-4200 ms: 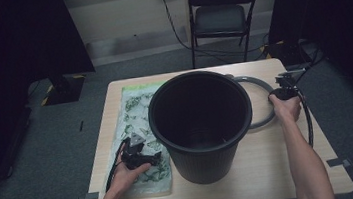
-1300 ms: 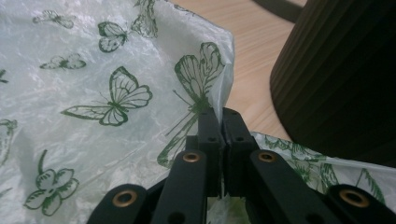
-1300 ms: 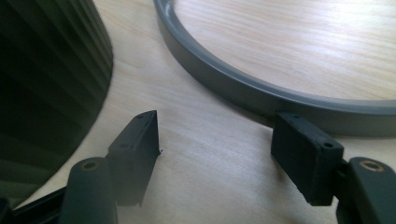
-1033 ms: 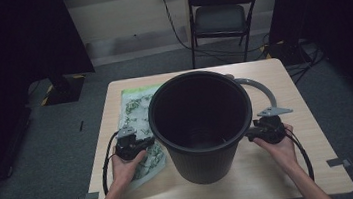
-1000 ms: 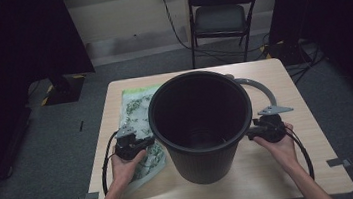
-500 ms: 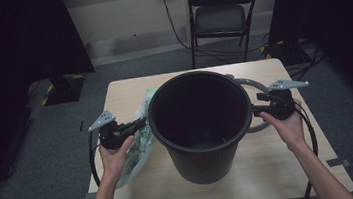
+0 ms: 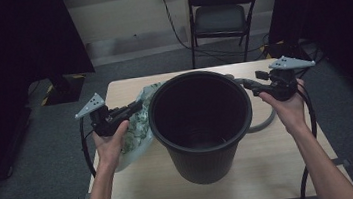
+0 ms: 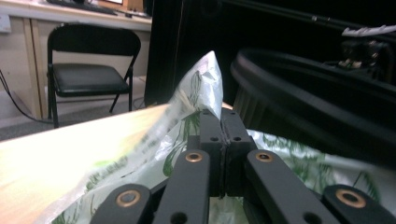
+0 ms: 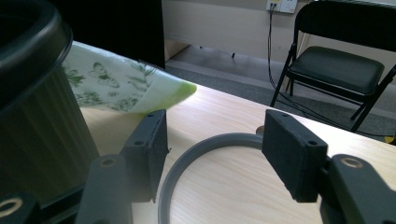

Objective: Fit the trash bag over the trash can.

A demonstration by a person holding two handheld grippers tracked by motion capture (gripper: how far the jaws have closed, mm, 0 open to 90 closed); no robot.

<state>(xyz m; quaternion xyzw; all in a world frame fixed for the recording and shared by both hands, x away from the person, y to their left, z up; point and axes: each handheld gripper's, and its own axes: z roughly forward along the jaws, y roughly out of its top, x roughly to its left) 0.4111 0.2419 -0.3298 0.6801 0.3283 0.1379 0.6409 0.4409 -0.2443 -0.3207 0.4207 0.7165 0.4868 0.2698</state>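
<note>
Both claws raised since earlier, left claw (image 7: 135,106) clamped on plastic bag (image 8: 196,100), right claw (image 7: 251,85) jaws apart, just closing, empty, beside bucket (image 7: 201,122).

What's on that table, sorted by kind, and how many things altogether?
Black bin: 1
Grey ring: 1
Green-printed plastic bag: 1
Total: 3

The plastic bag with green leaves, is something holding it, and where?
Yes. The left gripper has its fingers shut on a raised fold of the plastic bag, beside the black bucket. The right gripper is open, holding nothing.
</note>
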